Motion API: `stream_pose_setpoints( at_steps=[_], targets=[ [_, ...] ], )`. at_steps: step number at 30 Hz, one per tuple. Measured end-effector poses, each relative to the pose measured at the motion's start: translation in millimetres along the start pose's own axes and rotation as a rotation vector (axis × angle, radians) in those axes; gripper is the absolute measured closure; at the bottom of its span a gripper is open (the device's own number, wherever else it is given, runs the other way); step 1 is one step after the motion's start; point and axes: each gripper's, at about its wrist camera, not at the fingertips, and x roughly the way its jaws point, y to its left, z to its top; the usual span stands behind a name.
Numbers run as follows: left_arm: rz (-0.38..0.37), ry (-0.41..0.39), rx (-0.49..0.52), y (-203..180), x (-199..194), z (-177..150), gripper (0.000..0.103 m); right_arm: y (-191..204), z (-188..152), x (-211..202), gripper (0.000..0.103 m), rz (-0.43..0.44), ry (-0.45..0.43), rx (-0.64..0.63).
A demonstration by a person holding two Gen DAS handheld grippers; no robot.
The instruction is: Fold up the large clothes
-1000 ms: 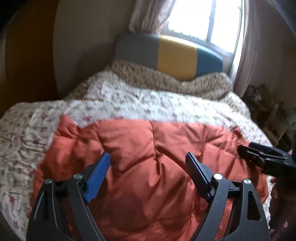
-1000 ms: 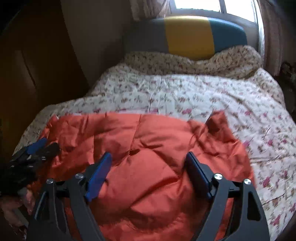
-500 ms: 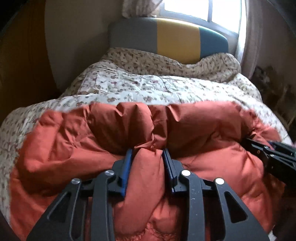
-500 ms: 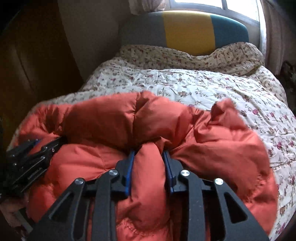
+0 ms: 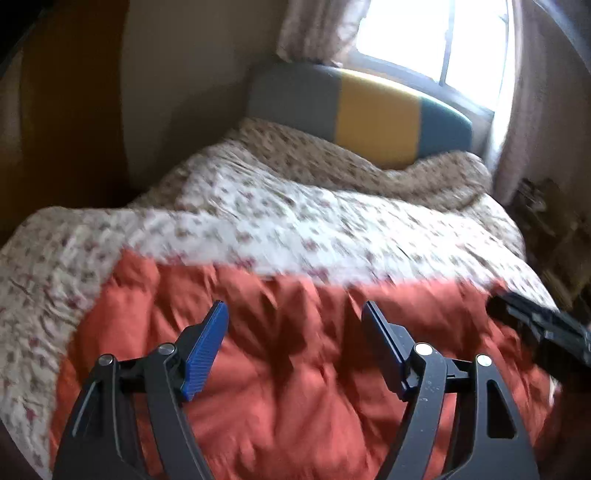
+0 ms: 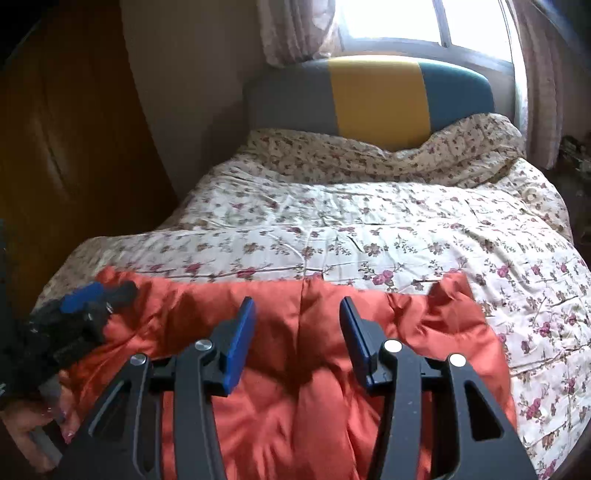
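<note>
An orange-red padded garment (image 6: 295,387) lies spread across the near end of a bed (image 6: 369,229) covered by a floral quilt, its far edge running roughly straight across the bed from the left side toward the right. The left gripper (image 5: 295,332) stands over the garment's left half with its fingers (image 5: 207,343) wide apart; they have just been opening, and the fabric lies below and between them, with neither pad pressing on it. The right gripper (image 6: 297,332) is over the garment's right half, its blue-padded fingers (image 6: 238,343) also apart, though less widely, having likewise just been opening; a seam in the cloth runs between them and nothing is clamped. In the right wrist view, the left gripper shows at the bed's left edge, above the garment's corner, with part of a hand (image 6: 33,432) beneath it. In the left wrist view, which is blurred, the right gripper shows near the garment's right side. A grey, yellow and teal headboard (image 6: 376,96) stands at the bed's far end under a bright window (image 6: 391,22) with curtains.
</note>
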Motion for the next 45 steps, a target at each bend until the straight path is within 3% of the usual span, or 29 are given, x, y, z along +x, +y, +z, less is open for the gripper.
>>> stream_pose_setpoints(
  at_steps=[3, 6, 9, 14, 33, 36, 39, 42, 45],
  targets=[
    [0.057, 0.054, -0.037, 6, 31, 9, 0.029, 0, 0, 34, 0.057, -0.033, 0.047, 0.012],
    [0.1, 0.136, 0.021, 0, 63, -5, 0.029, -3, -14, 59, 0.057, -0.055, 0.09, -0.007],
    [0.134, 0.076, 0.101, -9, 65, -23, 0.027, -4, -27, 69, 0.057, -0.06, 0.074, -0.026],
    [0.152, 0.045, 0.087, -9, 69, -36, 0.027, -5, -37, 78, 0.057, -0.063, 0.065, -0.032],
    [0.195, 0.026, 0.118, -15, 89, -45, 0.027, -3, -44, 88, 0.056, -0.079, 0.03, -0.041],
    [0.194, 0.042, 0.131, -16, 82, -41, 0.025, -4, -37, 76, 0.053, -0.049, 0.044, -0.045],
    [0.161, 0.055, 0.161, -13, 60, -30, 0.023, -8, -28, 33, 0.048, -0.02, -0.048, -0.093],
    [0.17, -0.031, 0.147, 5, 22, -15, 0.013, -24, -19, 8, 0.048, -0.045, -0.094, -0.105],
    [0.265, -0.106, 0.127, 35, 6, -2, 0.009, -57, -10, 5, 0.048, -0.103, -0.087, -0.061]
  ],
)
